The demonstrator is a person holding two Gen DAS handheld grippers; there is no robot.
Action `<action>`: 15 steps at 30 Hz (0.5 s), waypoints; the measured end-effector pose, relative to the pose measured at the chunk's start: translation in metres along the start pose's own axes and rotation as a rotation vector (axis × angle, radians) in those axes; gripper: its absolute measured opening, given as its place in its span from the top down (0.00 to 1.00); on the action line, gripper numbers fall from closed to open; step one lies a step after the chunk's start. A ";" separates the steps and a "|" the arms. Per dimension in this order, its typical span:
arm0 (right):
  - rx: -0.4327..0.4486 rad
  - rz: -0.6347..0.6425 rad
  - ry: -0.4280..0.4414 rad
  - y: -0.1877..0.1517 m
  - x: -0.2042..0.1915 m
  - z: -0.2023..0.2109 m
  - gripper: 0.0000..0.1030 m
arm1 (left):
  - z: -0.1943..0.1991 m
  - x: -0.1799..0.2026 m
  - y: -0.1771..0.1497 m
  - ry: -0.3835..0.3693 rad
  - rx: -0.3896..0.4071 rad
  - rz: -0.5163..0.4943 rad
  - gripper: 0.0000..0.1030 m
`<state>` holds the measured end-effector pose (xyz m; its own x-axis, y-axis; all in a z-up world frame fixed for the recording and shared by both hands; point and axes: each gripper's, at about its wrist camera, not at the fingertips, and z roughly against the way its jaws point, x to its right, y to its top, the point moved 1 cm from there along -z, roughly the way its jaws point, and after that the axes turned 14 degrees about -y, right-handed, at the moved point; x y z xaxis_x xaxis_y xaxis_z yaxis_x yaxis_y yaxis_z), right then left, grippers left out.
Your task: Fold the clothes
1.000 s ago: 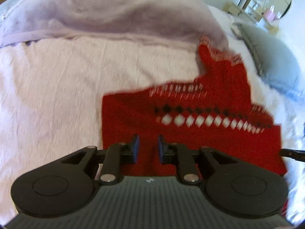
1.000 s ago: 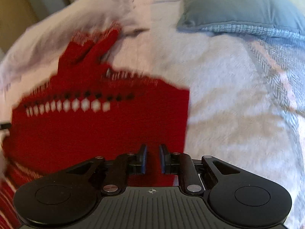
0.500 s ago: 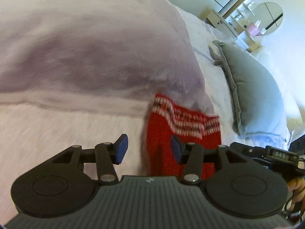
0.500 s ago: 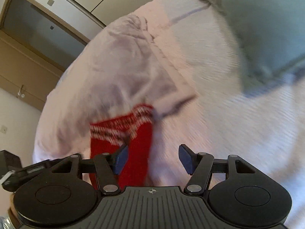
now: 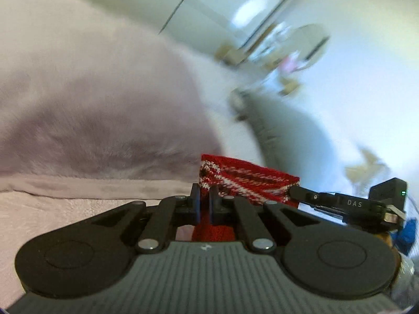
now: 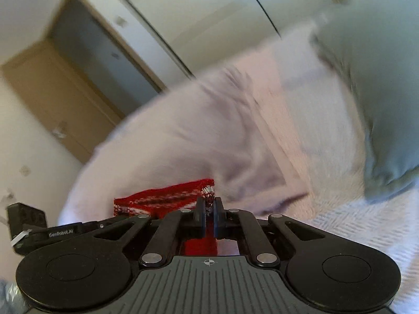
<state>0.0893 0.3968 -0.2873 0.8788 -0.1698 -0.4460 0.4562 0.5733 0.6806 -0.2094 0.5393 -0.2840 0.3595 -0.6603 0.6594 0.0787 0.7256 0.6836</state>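
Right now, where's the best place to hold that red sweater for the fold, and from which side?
By the striped ribbed edge, one corner per gripper, from the near side. The left gripper and right gripper are each already shut on an end of the red sweater, its edge stretched between them above the pink blanket. That band is thick and straight, so it likely grips well.

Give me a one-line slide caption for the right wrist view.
Right gripper shut on one corner of the red sweater's striped cuff, left gripper at the other, over the bed.
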 end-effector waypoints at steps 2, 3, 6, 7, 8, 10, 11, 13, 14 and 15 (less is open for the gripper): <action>0.046 0.054 0.053 -0.016 -0.008 0.043 0.97 | 0.032 0.029 -0.020 -0.058 -0.010 -0.056 0.97; 0.045 0.087 0.068 -0.030 -0.012 0.065 0.97 | 0.046 0.041 -0.034 -0.073 -0.034 -0.075 0.97; -0.027 0.185 0.075 -0.077 -0.021 0.117 0.97 | 0.075 0.069 -0.086 -0.067 -0.156 -0.089 0.91; -0.105 0.216 0.049 -0.098 -0.022 0.125 0.97 | 0.080 0.069 -0.104 -0.032 -0.211 -0.073 0.87; -0.211 0.249 0.004 -0.120 -0.022 0.129 0.96 | 0.083 0.068 -0.121 0.007 -0.267 -0.054 0.86; -0.382 0.316 -0.129 -0.157 -0.022 0.131 0.94 | 0.090 0.067 -0.156 0.087 -0.378 -0.016 0.86; -0.421 0.352 -0.194 -0.170 -0.023 0.132 0.93 | 0.094 0.066 -0.173 0.127 -0.434 0.003 0.86; -0.471 0.405 -0.296 -0.190 -0.025 0.135 0.93 | 0.099 0.069 -0.178 0.153 -0.433 -0.004 0.86; -0.440 0.391 -0.296 -0.188 -0.027 0.137 0.92 | 0.102 0.072 -0.176 0.158 -0.411 -0.009 0.86; -0.398 0.356 -0.289 -0.184 -0.030 0.138 0.90 | 0.101 0.071 -0.172 0.160 -0.373 0.009 0.84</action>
<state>-0.0012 0.1857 -0.3185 0.9957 -0.0915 -0.0172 0.0890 0.8814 0.4640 -0.2917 0.3482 -0.3232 0.4993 -0.6366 0.5877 0.3968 0.7710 0.4981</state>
